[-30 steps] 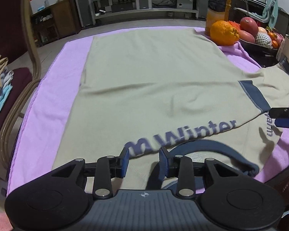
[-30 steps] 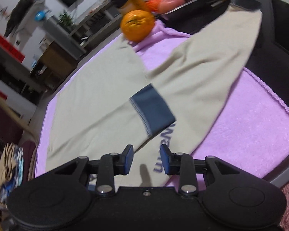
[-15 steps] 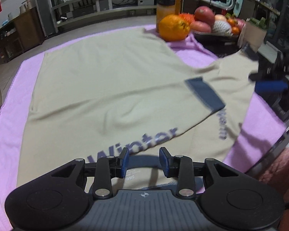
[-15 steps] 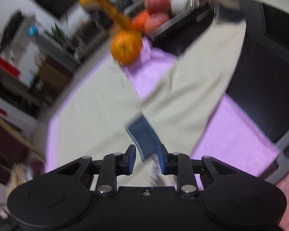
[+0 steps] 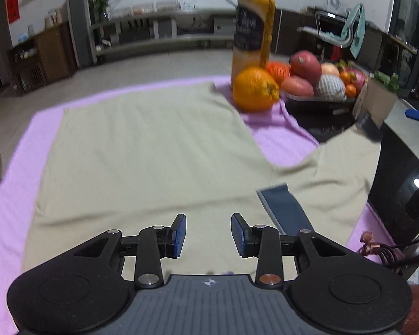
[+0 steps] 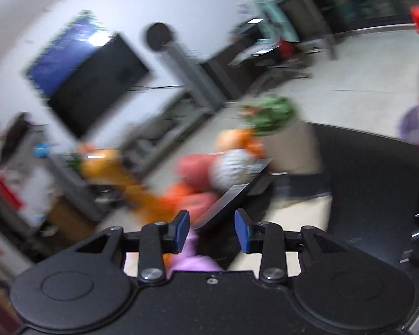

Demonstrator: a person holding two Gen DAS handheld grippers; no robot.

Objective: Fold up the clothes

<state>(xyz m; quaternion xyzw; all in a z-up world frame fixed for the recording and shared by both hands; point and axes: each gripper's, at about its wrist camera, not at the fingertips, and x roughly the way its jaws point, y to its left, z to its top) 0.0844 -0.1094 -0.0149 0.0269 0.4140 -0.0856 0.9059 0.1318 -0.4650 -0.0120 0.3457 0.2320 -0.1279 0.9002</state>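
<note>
The left gripper (image 5: 208, 231) tilts downward over the beige shirt (image 5: 153, 150), its jaws parted with nothing between them. The right gripper (image 6: 211, 229) sits beyond the shirt's sleeve end, aimed more level, its jaws opening and empty; its view is blurred.

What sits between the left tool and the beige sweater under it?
Nothing visible. The left tool hangs open over the beige sweater, bare cloth below. The orange and juice bottle stand at its far corner.
</note>
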